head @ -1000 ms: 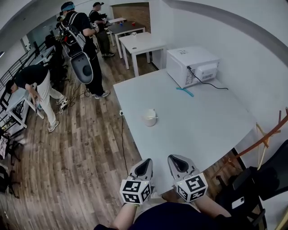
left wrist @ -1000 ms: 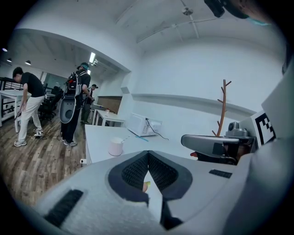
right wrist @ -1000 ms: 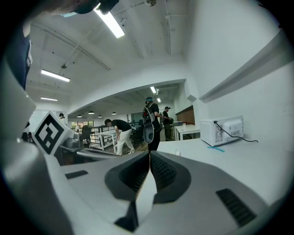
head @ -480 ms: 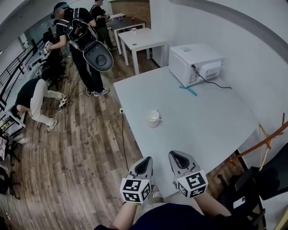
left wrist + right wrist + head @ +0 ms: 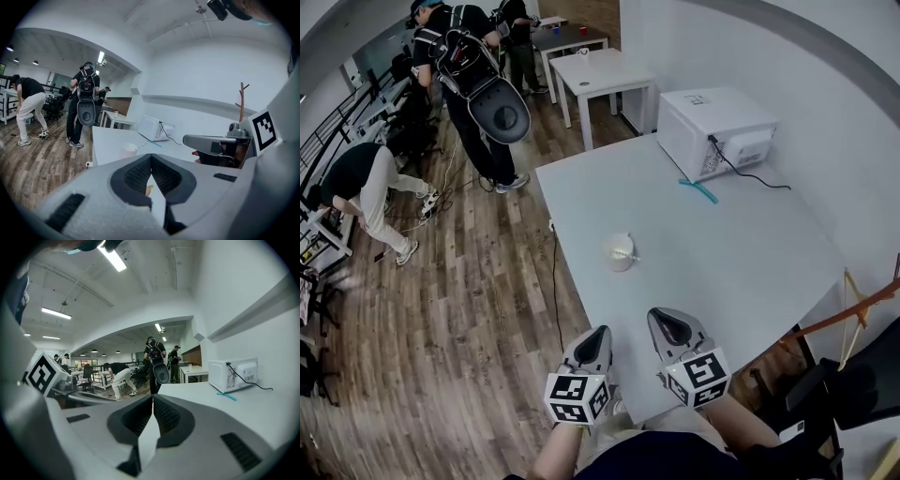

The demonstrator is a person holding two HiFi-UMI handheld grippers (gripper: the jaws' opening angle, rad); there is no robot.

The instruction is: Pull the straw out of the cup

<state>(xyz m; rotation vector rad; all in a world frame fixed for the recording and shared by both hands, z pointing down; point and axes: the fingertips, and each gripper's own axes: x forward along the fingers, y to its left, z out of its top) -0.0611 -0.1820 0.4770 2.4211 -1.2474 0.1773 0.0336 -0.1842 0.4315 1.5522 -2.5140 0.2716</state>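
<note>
My left gripper (image 5: 598, 336) and right gripper (image 5: 664, 321) hung near worktop (image 5: 731, 272) edge, jaws pressed together, empty; cup (image 5: 618, 253) with straw (image 5: 626, 255) well ahead.

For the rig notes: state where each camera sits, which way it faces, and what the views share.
Head view: on the person's head, looking steeply down on the table, cup and microwave; left gripper, right gripper and forearms show.
Left gripper view: on the left gripper, looking along its shut jaws toward the cup; right gripper at right.
Right gripper view: on the right gripper, looking along its shut jaws over the table, microwave at right; left gripper at left.
Shared: all three show the microwave.
</note>
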